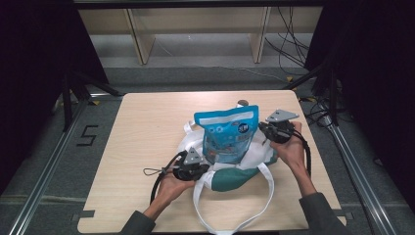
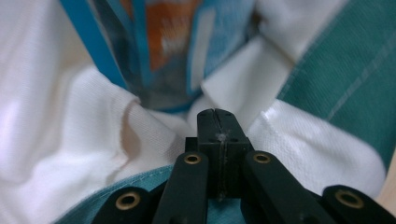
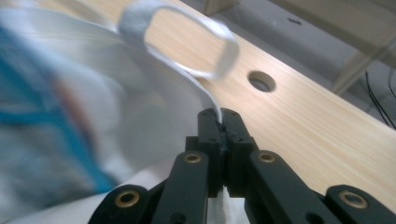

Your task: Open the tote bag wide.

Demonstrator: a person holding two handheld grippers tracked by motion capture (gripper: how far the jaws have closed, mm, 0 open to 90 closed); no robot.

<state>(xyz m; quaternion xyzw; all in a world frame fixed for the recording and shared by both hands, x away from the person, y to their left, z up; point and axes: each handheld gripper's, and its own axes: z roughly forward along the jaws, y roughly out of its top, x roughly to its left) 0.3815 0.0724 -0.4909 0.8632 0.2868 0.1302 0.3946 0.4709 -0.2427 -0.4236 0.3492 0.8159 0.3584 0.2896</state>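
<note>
Pale wooden table (image 1: 147, 147), dark curtains around, shelving behind. Item: white-and-green tote bag (image 1: 230, 178), lying mid-table with a blue snack pouch (image 1: 226, 134) standing upright in its mouth, long axis vertical, top edge away from the person. Left gripper (image 1: 198, 169): jaws pinched tight on the bag's near rim. Right gripper (image 1: 268, 129): jaws clamped on the white fabric at the far-right rim, below a handle loop (image 3: 187, 42). Pouch sits between both grippers; rim likely to rise around it

Lab: black curtains (image 1: 39, 58), floor cables (image 1: 288, 46)
</note>
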